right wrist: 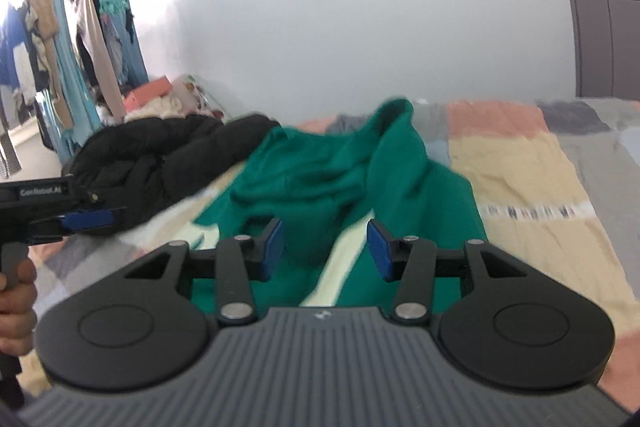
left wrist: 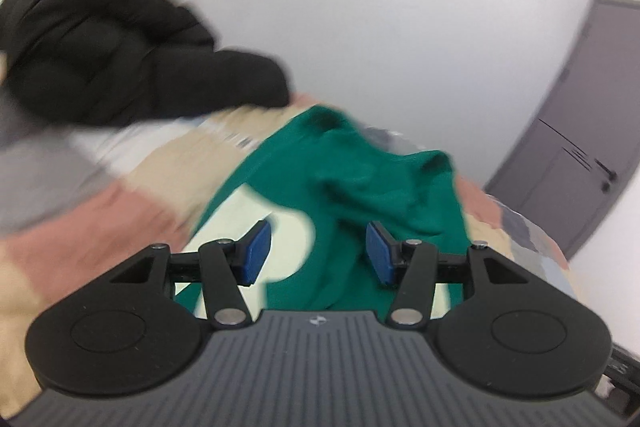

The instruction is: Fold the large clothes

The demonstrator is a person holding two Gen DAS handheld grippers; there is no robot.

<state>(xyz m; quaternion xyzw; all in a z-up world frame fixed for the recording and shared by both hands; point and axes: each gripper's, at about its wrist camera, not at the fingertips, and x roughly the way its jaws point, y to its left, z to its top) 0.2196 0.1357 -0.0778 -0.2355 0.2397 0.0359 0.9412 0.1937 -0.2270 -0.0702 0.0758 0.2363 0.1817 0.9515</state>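
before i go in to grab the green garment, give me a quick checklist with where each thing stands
1. Left gripper fingers apart, nothing between them: ok.
2. Right gripper fingers apart, nothing between them: ok.
3. Green garment spread flat for folding: not ok, it lies crumpled on the patchwork bedspread with a raised fold at its far end.
4. Black puffer jacket clear of the garment: cannot tell, its sleeve ends right by the green edge.
5. Which edge or corner to grip: cannot tell, both views are blurred.
6. Room on the bedspread to the right for laying the garment out: ok.
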